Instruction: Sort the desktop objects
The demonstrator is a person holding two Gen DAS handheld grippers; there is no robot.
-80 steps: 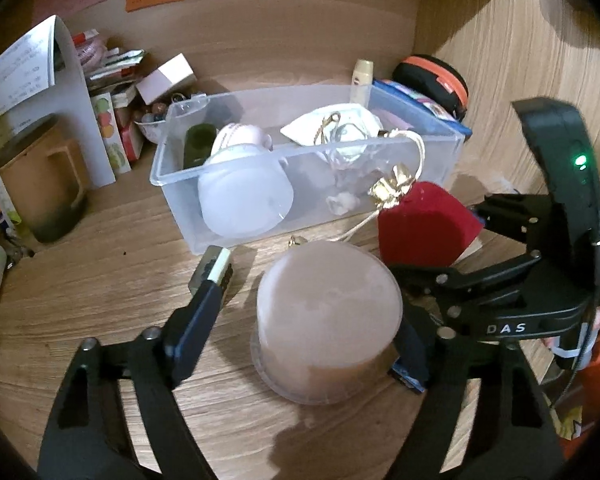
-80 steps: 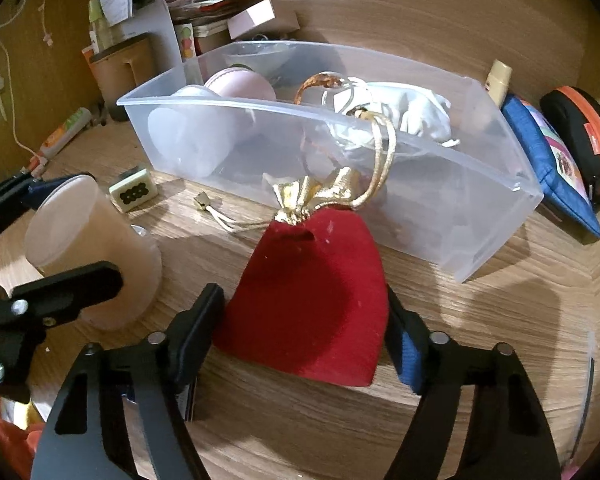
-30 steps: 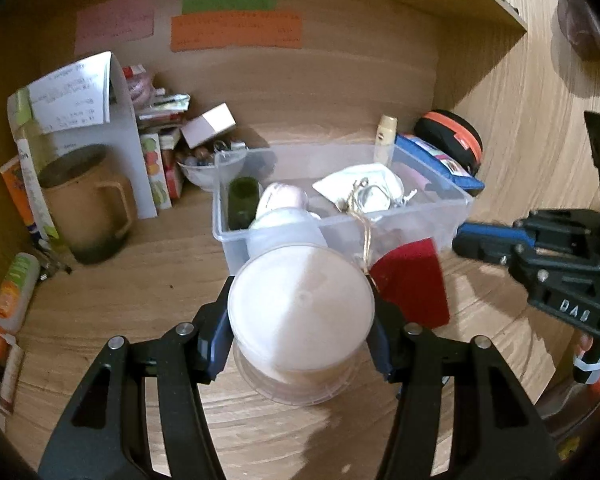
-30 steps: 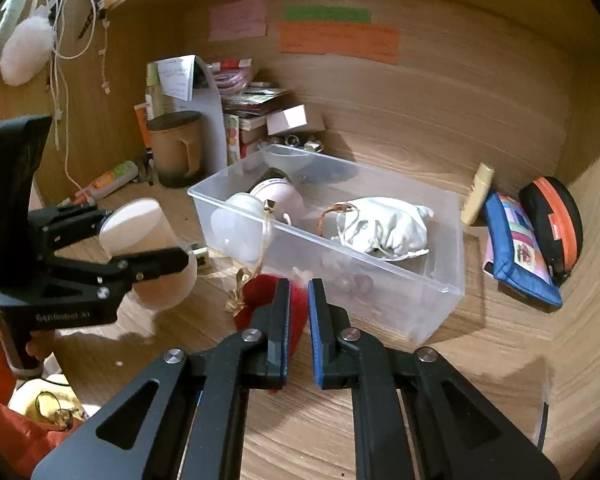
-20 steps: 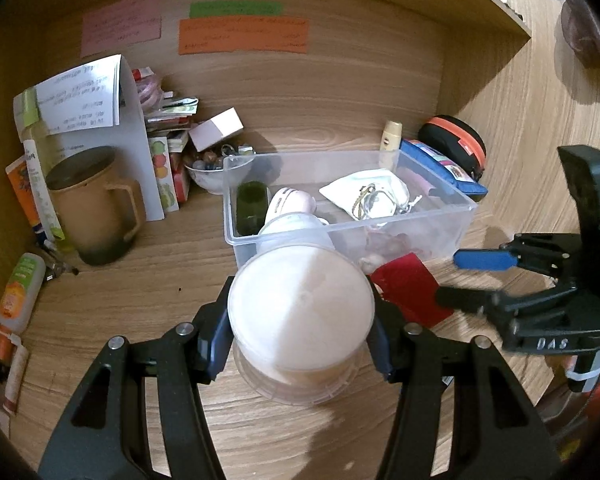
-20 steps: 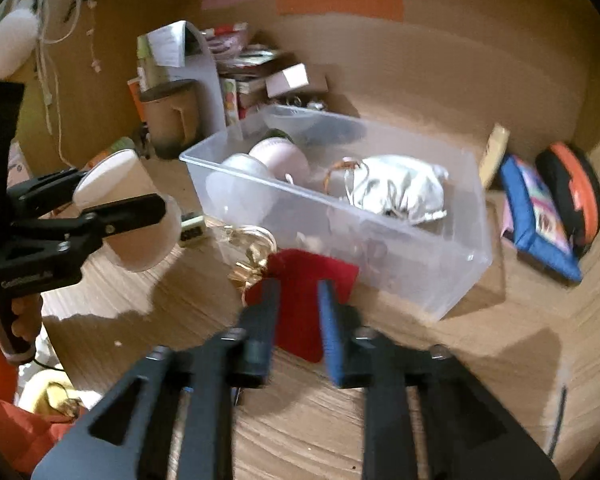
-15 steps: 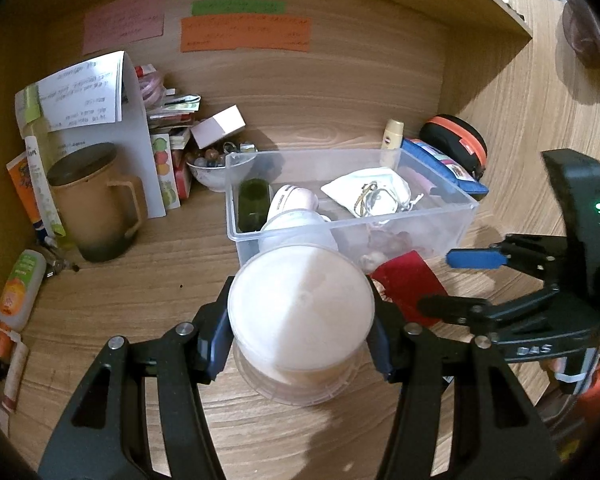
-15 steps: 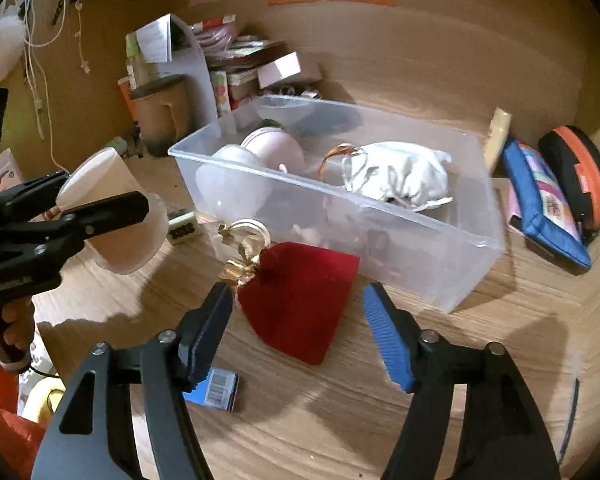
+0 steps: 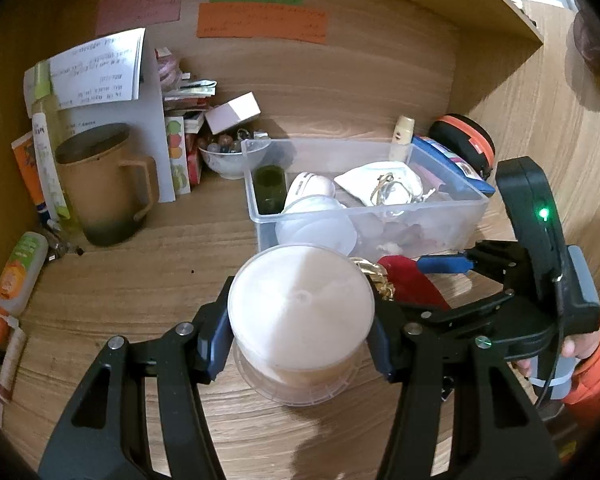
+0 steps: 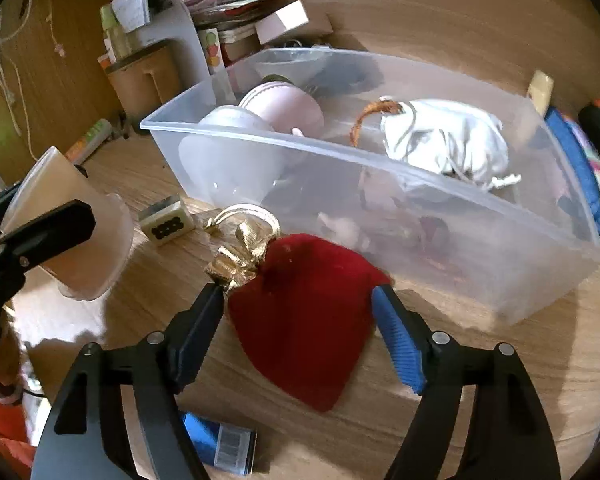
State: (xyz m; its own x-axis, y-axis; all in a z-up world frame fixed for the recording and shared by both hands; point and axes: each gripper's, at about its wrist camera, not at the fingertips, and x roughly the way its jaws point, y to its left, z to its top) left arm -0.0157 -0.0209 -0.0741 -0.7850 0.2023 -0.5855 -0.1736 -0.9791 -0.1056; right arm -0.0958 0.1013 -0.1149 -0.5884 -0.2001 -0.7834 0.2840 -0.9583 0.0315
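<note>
The red pouch point(image 10: 304, 316) lies on the worktop point(image 10: 480, 380) against the clear bin's point(image 10: 452, 240) near wall, between your right hand-held gripper's point(image 10: 300, 332) opening jaws. Lower squarely before closing. Your left hand-held gripper point(image 9: 300, 340) clamps the frosted cup point(image 9: 300, 312).

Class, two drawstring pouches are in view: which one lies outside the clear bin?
The red pouch, on the desk between the right gripper's opening fingers; the white pouch lies inside the bin.

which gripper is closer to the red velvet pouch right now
Right. The right gripper straddles the red pouch, its jaws opening around it. The left gripper sits beside the pouch, clamped on the round plastic container.
</note>
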